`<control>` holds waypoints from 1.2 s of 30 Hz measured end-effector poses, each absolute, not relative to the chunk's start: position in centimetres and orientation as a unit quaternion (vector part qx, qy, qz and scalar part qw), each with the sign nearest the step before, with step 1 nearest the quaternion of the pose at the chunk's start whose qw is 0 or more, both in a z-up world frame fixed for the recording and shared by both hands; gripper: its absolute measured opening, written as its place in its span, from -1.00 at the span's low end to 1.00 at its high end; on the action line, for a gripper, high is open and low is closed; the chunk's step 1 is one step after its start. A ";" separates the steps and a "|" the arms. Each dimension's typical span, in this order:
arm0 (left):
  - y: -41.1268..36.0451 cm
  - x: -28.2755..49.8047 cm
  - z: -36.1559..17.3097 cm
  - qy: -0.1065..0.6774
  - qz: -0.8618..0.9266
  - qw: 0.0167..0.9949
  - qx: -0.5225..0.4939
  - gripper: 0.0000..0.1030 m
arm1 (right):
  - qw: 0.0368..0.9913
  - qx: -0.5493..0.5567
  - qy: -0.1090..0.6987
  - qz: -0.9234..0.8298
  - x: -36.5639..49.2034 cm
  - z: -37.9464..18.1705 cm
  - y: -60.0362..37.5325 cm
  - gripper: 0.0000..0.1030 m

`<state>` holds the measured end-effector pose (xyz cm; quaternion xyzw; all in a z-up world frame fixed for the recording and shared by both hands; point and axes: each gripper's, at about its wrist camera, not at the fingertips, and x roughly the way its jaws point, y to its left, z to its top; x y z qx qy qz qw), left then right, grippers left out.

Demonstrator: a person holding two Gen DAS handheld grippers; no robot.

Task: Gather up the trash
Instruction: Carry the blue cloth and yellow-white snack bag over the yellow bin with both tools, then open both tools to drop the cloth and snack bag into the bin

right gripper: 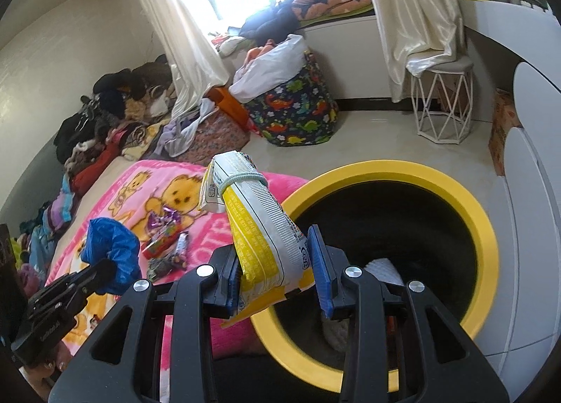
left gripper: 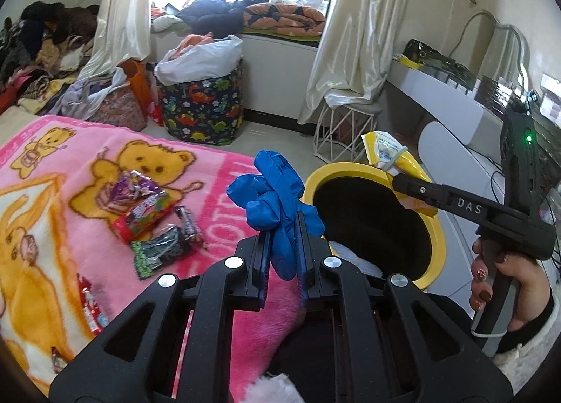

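My left gripper [left gripper: 283, 231] is shut on a crumpled blue glove [left gripper: 273, 189], held above the bed edge, just left of the yellow-rimmed bin [left gripper: 434, 238]. My right gripper [right gripper: 277, 252] is shut on a yellow and white packet [right gripper: 252, 220] tied with a rubber band, held over the bin's [right gripper: 487, 238] left rim. The right gripper [left gripper: 396, 180] and packet [left gripper: 385, 154] also show in the left wrist view, above the bin's far rim. The glove [right gripper: 112, 245] and left gripper [right gripper: 101, 268] show at the left of the right wrist view. Candy wrappers [left gripper: 154, 224] lie on the pink bear blanket [left gripper: 70, 171].
White trash lies inside the bin [right gripper: 382, 270]. A dinosaur-print hamper [left gripper: 203, 105] and a white wire stool [left gripper: 343, 133] stand on the floor beyond. Clothes pile up along the left wall [left gripper: 38, 49]. A white desk [left gripper: 455, 105] stands at the right.
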<state>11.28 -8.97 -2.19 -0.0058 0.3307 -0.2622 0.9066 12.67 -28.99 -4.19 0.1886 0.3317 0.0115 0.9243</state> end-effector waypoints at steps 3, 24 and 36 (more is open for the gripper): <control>-10.1 11.3 -2.4 0.330 -0.271 0.904 0.002 -0.84 | 0.924 0.193 0.330 -0.002 12.5 -4.4 -30.1 -0.37; -17.6 11.5 -5.1 0.350 -0.326 0.877 0.053 -0.84 | 0.912 0.229 0.334 -0.066 11.9 -6.8 -35.4 -0.37; -21.2 12.3 -7.0 0.372 -0.355 0.854 0.080 -0.84 | 0.902 0.250 0.341 -0.090 11.7 -8.3 -37.7 -0.37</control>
